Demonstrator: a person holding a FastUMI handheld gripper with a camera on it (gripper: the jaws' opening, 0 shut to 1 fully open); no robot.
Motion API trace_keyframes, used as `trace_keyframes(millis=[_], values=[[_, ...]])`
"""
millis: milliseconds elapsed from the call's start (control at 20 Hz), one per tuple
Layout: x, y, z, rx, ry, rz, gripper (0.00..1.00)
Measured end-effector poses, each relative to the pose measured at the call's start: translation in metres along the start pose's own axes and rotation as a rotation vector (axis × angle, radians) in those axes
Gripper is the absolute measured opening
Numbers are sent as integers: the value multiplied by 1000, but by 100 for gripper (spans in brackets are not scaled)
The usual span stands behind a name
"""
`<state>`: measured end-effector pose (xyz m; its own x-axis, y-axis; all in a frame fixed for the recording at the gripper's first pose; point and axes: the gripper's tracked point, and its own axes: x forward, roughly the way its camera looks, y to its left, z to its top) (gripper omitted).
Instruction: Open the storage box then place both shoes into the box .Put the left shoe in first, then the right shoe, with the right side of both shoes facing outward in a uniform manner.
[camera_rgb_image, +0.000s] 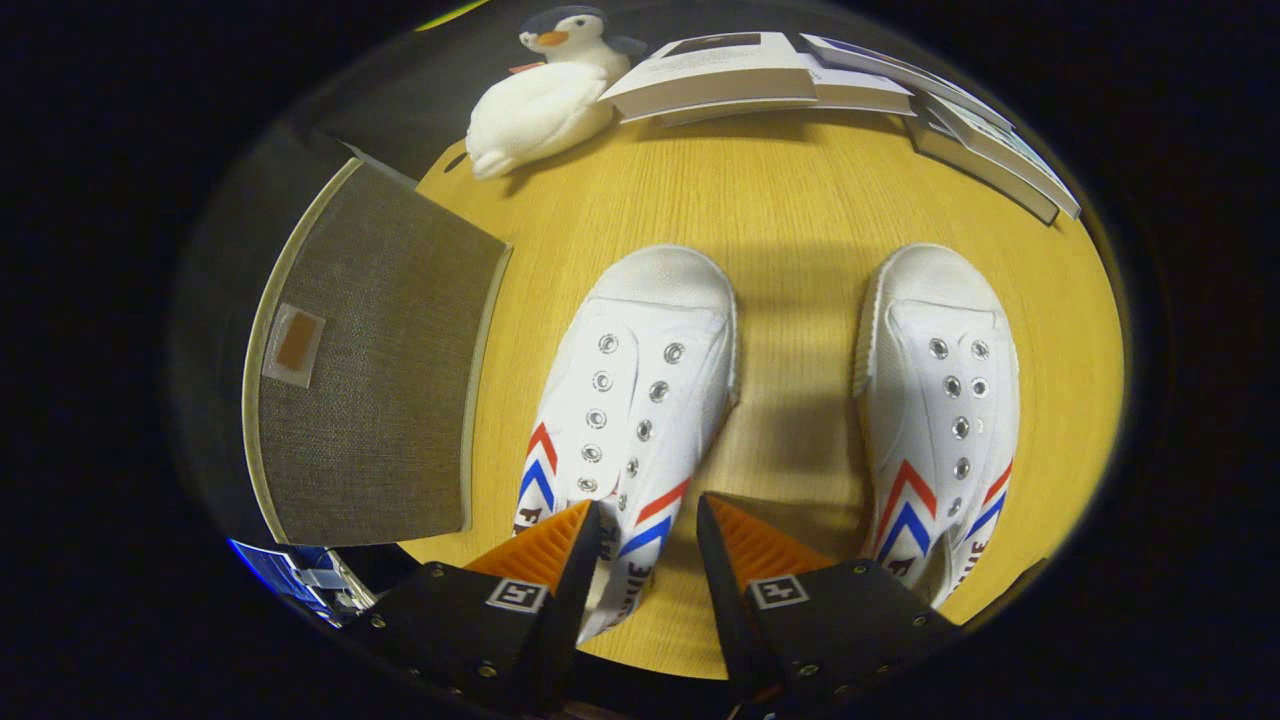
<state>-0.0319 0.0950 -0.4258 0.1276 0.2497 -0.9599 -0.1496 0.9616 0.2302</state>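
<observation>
On the wooden table (800, 200), gripper view: two white shoes, the left shoe (625, 400) and right shoe (940, 400), lie toes pointing away. The gripper (648, 530) hangs with its fingers spread, straddling the left shoe's inner side near the heel and touching nothing, as far as the fisheye allows. The storage box (370, 360) stands beside the left shoe, its lid apparently closed. The box should be opened first; grip the lid's edge squarely.

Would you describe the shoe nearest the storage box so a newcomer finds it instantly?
On the wooden table, right of the grey storage box, stand two white shoes. It is the box-side shoe, its edge between the open gripper fingers; the other shoe lies beyond them.
</observation>
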Motion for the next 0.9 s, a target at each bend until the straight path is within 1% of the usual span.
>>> trace_keyframes(millis=[100,150,200,250,350,600,750,900], values=[[2,-1,-1,-47,18,-30,37],[-4,-1,2,-58,20,-24,31],[-12,-4,5,-25,17,-15,24],[0,-3,1,23,24,-2,8],[-7,-2,3,77,46,14,8],[-30,7,9,104,61,63,7],[-61,23,13,110,54,95,7],[-98,37,30,85,14,99,7]])
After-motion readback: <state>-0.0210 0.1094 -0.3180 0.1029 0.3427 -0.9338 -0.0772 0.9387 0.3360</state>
